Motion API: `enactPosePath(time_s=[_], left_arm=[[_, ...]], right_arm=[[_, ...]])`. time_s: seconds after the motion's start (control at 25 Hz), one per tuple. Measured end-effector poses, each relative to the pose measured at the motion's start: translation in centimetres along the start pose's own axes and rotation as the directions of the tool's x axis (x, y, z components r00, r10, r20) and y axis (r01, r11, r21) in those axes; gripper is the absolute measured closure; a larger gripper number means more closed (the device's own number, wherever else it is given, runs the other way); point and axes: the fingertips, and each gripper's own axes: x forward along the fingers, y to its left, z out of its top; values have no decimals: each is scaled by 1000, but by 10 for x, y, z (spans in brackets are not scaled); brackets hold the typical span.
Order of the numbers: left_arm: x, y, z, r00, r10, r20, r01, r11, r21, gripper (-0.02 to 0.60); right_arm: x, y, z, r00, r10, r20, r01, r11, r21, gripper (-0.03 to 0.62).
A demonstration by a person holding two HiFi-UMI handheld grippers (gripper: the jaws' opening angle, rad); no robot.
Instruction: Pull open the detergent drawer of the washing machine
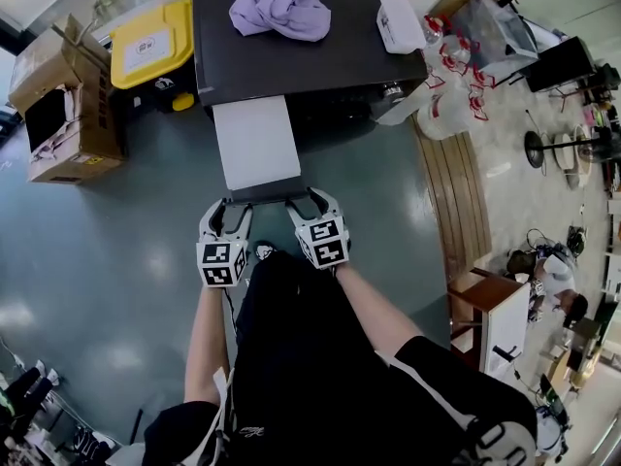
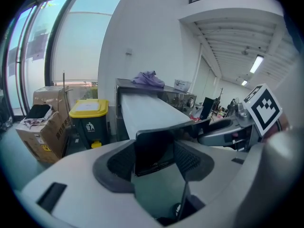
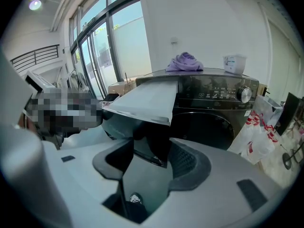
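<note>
The dark washing machine (image 1: 340,61) stands ahead of me with its detergent drawer (image 1: 257,144) slid far out toward me, white on top, ending in a dark front panel (image 1: 264,195). My left gripper (image 1: 230,210) is at the panel's left end and my right gripper (image 1: 308,203) at its right end. In the left gripper view the dark panel (image 2: 153,148) fills the gap between the pads of the left gripper (image 2: 154,159). The right gripper view shows the same: the right gripper (image 3: 151,153) is shut on the panel's corner (image 3: 149,144), under the white drawer top (image 3: 147,101).
A purple cloth (image 1: 283,3) and a white tub (image 1: 400,22) lie on the machine. A yellow-lidded bin (image 1: 150,42) and a cardboard box (image 1: 68,105) stand to its left. Plastic bags (image 1: 441,95) and wooden boards (image 1: 451,192) are at the right.
</note>
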Motion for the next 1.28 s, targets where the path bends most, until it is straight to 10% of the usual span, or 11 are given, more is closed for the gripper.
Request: enactPosePath(time_s=[1.28], left_arm=[[-16, -9, -21, 999, 45, -31, -44, 999, 22, 328]], right_arm=[[-10, 10, -25, 999, 14, -45, -14, 1000, 0, 359]])
